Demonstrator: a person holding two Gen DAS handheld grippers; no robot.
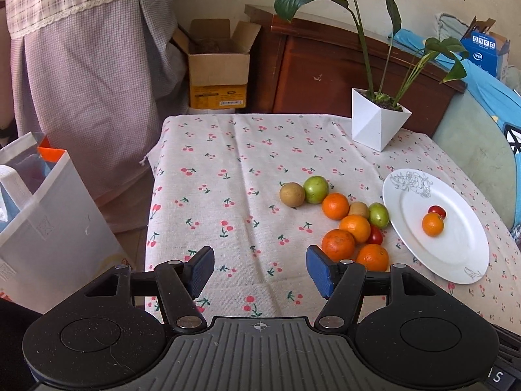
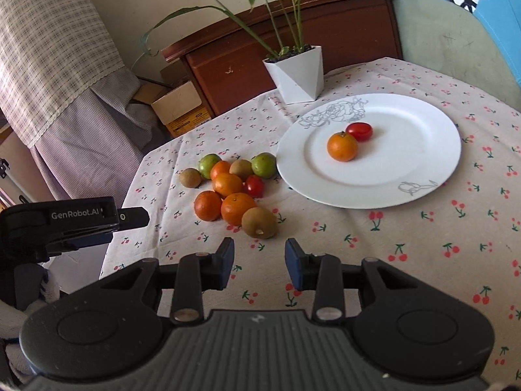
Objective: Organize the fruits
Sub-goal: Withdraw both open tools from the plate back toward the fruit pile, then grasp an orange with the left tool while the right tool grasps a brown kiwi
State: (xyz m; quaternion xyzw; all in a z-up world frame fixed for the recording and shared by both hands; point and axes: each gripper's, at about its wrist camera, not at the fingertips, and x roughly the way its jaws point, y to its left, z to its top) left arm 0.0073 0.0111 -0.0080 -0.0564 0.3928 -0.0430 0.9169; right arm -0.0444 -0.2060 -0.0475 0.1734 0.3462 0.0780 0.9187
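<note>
Just ahead of my right gripper (image 2: 259, 265), its jaws released and empty, lay the nearest kiwi (image 2: 259, 223) on the bench, left of the plate (image 2: 423, 176); my left gripper (image 1: 260, 272), also released, sat farther off.

Lived-in home, looks like a bedroom corner. Table (image 1: 228, 195) has a cherry-print cloth, a potted plant (image 1: 377, 120) and a flowered plate (image 2: 407, 176). Behind it: dark wooden headboard (image 1: 325, 75), blue bedding (image 1: 488, 94), checked curtain with lace trim (image 1: 81, 49), open cardboard box (image 1: 218, 65) on the floor, white shopping bag (image 1: 55, 238).
</note>
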